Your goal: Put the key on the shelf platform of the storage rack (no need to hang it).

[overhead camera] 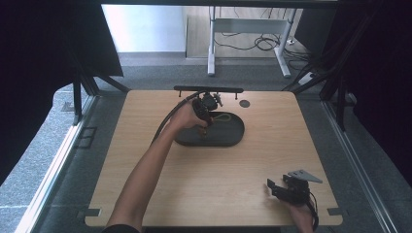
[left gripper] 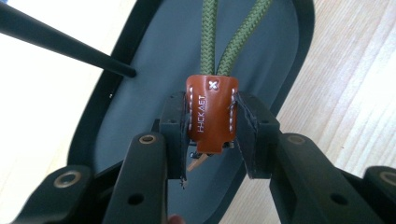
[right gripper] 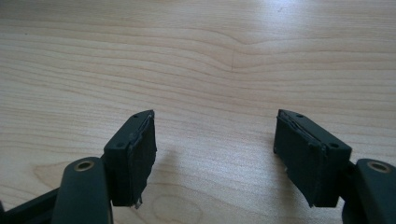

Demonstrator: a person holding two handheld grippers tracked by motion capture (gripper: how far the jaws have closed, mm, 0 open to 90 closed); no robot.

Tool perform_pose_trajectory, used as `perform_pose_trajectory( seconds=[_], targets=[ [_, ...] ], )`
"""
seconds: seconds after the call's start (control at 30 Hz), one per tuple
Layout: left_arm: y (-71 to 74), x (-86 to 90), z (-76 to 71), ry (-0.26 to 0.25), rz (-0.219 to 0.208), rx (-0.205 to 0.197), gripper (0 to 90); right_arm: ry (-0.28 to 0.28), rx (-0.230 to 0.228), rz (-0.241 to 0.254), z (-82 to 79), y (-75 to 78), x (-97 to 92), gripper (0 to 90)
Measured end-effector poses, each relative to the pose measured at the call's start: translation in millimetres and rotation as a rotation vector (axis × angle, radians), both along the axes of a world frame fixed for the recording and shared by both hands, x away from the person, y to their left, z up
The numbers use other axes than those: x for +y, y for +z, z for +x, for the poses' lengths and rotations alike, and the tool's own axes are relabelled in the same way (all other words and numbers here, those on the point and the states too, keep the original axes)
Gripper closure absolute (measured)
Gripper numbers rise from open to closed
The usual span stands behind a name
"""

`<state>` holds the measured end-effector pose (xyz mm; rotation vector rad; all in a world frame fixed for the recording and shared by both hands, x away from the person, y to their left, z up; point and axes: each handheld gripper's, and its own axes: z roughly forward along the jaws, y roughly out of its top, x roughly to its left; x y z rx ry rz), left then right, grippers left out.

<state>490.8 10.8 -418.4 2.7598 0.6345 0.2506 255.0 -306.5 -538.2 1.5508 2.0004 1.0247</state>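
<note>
Now the left gripper [left gripper: 212, 135] clamps a brown leather tab [left gripper: 212, 112] whose green cord loop [left gripper: 219, 42] runs out over the dark oval tray [left gripper: 140, 107], on the wooden table [overhead camera: 194, 179] towards its far edge. Well apart, near the front right corner, the right gripper [right gripper: 215, 149] rests with its jaws spread wide on nothing.

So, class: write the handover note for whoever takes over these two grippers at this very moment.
Left gripper: shut on the brown leather tab of the olive cord loop, held over the dark oval tray at the table's far middle.
Right gripper: open, holding nothing, above the bare wooden table at its near right corner.
Done: the leather tab is gripped and brought over the tray.
Left: probably lower the cord loop into the tray and release it; whether it already touches the tray floor I cannot tell.
</note>
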Motion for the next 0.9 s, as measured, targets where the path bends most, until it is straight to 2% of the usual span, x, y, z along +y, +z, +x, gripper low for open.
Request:
perform_pose_trajectory(
  seconds=[0.17, 0.53, 0.67, 0.9],
  targets=[
    [-12.0, -0.8, 1.3, 0.009, 0.009, 0.014, 66.2, 0.0, -0.001, -0.001, 0.1, -0.1, 0.0, 29.9],
    [-25.1, -1.5, -1.6, 0.006, 0.022, 0.03, 65.7, -0.004, -0.004, -0.002, 0.2, -0.4, 0.7, 29.8],
    [-25.8, 0.7, -2.1, 0.015, 0.018, 0.026, 64.2, -0.001, -0.004, -0.001, 0.3, -0.4, 0.3, 29.8],
    [-14.5, 3.7, -9.3, 0.0, -0.005, 0.014, 61.2, 0.001, -0.003, -0.006, 0.2, -0.3, 0.2, 29.7]
  ],
)
